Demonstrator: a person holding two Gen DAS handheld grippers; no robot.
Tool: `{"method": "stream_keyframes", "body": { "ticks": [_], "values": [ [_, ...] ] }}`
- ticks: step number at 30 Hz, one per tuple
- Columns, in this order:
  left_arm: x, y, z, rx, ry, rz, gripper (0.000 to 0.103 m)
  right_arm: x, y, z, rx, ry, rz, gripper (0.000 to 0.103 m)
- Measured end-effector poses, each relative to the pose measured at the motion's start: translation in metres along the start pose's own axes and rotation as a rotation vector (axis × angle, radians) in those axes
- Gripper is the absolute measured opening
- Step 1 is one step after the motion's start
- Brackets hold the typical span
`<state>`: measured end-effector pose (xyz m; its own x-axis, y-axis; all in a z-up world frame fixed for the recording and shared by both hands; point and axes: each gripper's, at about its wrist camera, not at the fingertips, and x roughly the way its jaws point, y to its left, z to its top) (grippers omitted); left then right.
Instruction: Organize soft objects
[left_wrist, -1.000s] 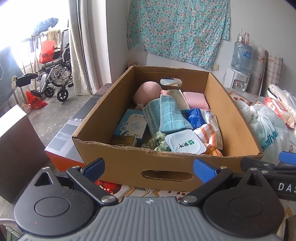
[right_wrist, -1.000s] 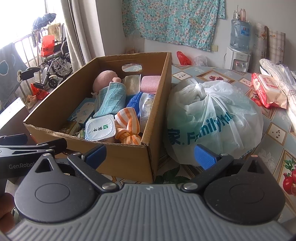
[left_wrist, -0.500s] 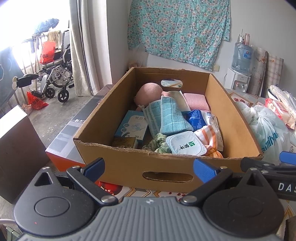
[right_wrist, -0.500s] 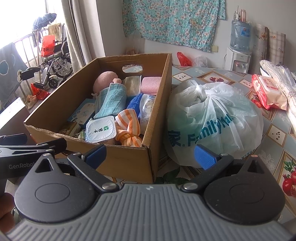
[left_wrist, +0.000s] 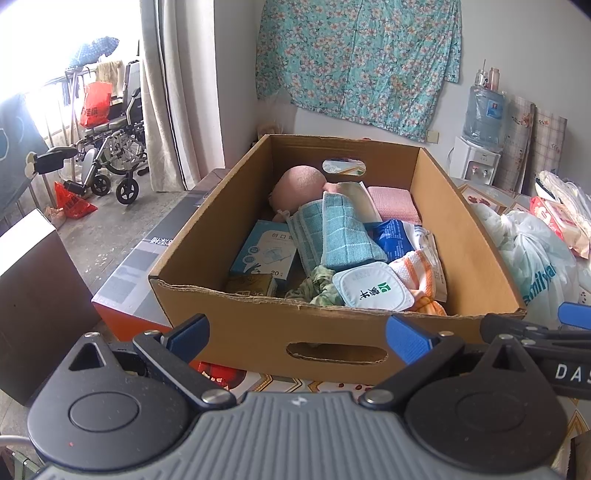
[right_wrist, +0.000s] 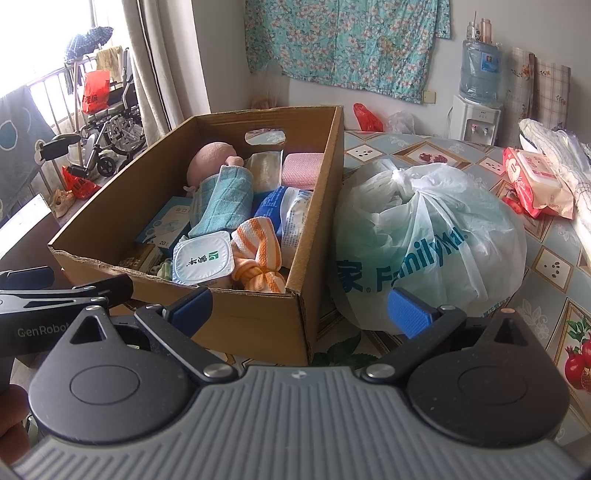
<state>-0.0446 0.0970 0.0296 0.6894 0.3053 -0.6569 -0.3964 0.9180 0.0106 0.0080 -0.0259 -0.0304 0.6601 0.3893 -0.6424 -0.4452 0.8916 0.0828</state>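
A cardboard box (left_wrist: 229, 314) (right_wrist: 258, 321) stands on the table. In it lie a pink plush ball (left_wrist: 299, 184) (right_wrist: 210, 155), a teal towel (left_wrist: 343, 232) (right_wrist: 225, 203), a pink cloth (left_wrist: 391, 199) (right_wrist: 301, 170), an orange striped cloth (left_wrist: 417, 269) (right_wrist: 258, 254), a white wipes pack (left_wrist: 373, 290) (right_wrist: 203, 258), a blue packet (left_wrist: 395, 238) and a blue box (left_wrist: 264, 251). My left gripper (left_wrist: 297, 334) is open and empty in front of the box's near wall. My right gripper (right_wrist: 299, 306) is open and empty at the box's near right corner.
A tied white plastic bag (right_wrist: 424, 240) (left_wrist: 535, 258) sits against the box's right side. A red wipes pack (right_wrist: 535, 181) and white cloth (right_wrist: 561, 147) lie at the far right. An orange-grey carton (left_wrist: 133, 280) is left of the box. A wheelchair (left_wrist: 110, 155) stands by the window.
Both grippers have risen slightly, so the box sits a little lower in both views. Both stay open and empty.
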Motion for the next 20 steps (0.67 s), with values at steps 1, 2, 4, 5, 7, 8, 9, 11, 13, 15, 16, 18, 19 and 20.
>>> {"method": "stream_keyframes", "body": {
  "ticks": [1, 2, 4, 5, 7, 8, 9, 11, 13, 15, 16, 18, 19, 20],
  "values": [
    [0.0001, 0.0004, -0.0002, 0.000, 0.000, 0.000, 0.102, 0.0001, 0.0004, 0.0001, 0.000, 0.001, 0.000, 0.102],
    [-0.0001, -0.0004, 0.0002, -0.001, 0.000, -0.001, 0.102, 0.0003, 0.0007, 0.0001, 0.000, 0.002, 0.000, 0.102],
    [-0.0007, -0.0001, 0.0001, -0.001, 0.001, 0.000, 0.102, 0.0006, 0.0011, 0.0001, -0.001, 0.002, 0.000, 0.102],
    [-0.0008, -0.0003, 0.0002, -0.002, 0.001, 0.000, 0.102, 0.0006, 0.0010, 0.0001, 0.000, 0.003, 0.000, 0.102],
    [-0.0007, 0.0000, 0.0001, -0.001, 0.000, 0.001, 0.102, 0.0009, 0.0008, 0.0001, 0.000, 0.003, 0.001, 0.102],
    [-0.0007, -0.0002, 0.0002, -0.001, 0.000, 0.001, 0.102, 0.0013, 0.0010, 0.0001, 0.001, 0.004, 0.001, 0.102],
    [-0.0005, 0.0006, 0.0000, -0.001, 0.001, 0.002, 0.102, 0.0015, 0.0012, 0.0000, 0.002, 0.005, 0.001, 0.102],
    [-0.0006, -0.0002, 0.0003, -0.001, 0.001, 0.001, 0.102, 0.0014, 0.0012, 0.0001, 0.001, 0.005, 0.001, 0.102],
    [-0.0005, 0.0008, 0.0000, -0.002, 0.002, 0.000, 0.102, 0.0014, 0.0012, 0.0001, 0.001, 0.005, 0.001, 0.102],
    [-0.0006, -0.0001, 0.0003, -0.001, 0.001, 0.001, 0.102, 0.0013, 0.0015, 0.0000, 0.002, 0.005, 0.001, 0.102],
    [-0.0006, -0.0001, 0.0004, -0.001, 0.000, 0.001, 0.102, 0.0014, 0.0014, 0.0001, 0.001, 0.005, 0.001, 0.102],
    [-0.0005, 0.0004, 0.0003, -0.001, 0.002, 0.001, 0.102, 0.0021, 0.0011, 0.0000, 0.002, 0.006, 0.001, 0.102],
    [-0.0006, 0.0008, 0.0001, -0.002, 0.001, 0.000, 0.102, 0.0021, 0.0011, 0.0000, 0.002, 0.006, 0.001, 0.102],
    [-0.0006, 0.0004, 0.0000, -0.002, 0.002, 0.001, 0.102, 0.0021, 0.0010, -0.0001, 0.002, 0.006, 0.001, 0.102]
  ]
}}
